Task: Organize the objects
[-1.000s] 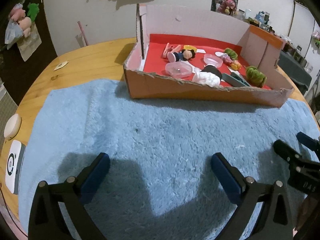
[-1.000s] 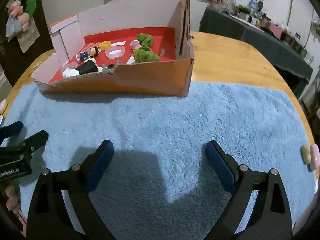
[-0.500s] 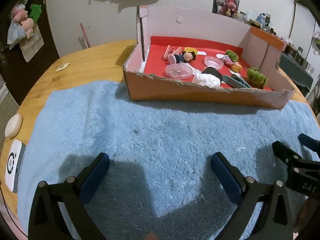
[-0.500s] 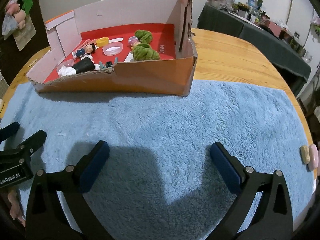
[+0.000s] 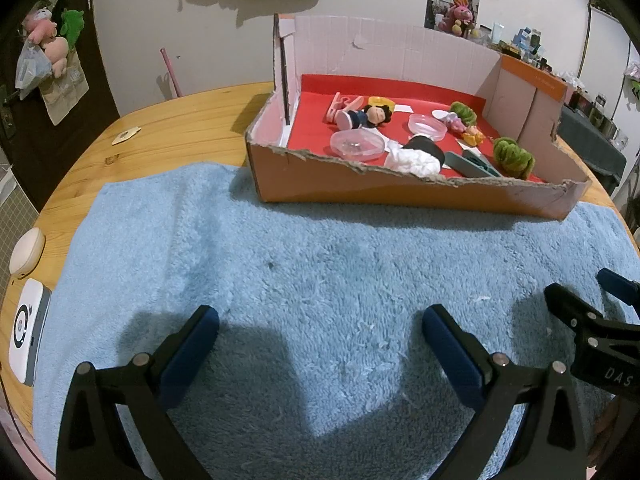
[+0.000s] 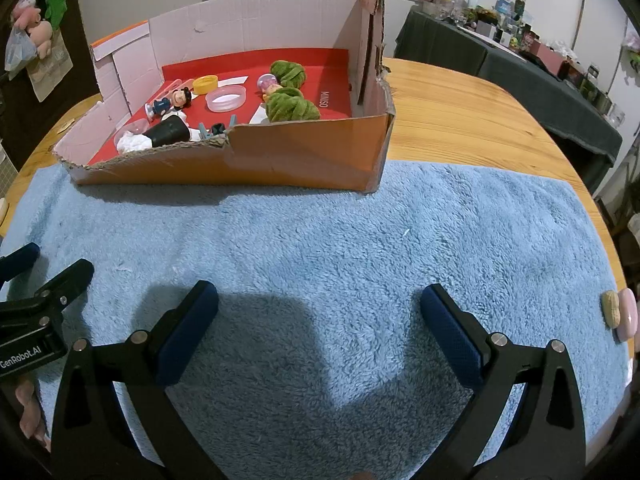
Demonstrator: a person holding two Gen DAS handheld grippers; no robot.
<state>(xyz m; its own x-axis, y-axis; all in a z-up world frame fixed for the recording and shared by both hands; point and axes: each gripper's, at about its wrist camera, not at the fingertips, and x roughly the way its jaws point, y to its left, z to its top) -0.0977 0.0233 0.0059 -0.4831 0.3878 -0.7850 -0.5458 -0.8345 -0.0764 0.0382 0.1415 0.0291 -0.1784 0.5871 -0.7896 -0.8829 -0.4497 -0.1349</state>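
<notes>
Blue towel (image 5: 320,264), red-floored cardboard box (image 5: 400,190)

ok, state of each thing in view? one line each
left claw: open, nothing between the fingers
right claw: open, nothing between the fingers
cardboard box: no lid, front wall torn low
doll: lying on its side in the box
black cup: tipped over in the box

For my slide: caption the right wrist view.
Open right tongs over blue towel, facing cardboard box of toys.

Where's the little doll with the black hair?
In both views the doll lies on the red floor of the cardboard box, toward its left end, beside the yellow lid and behind the black cup.
</notes>
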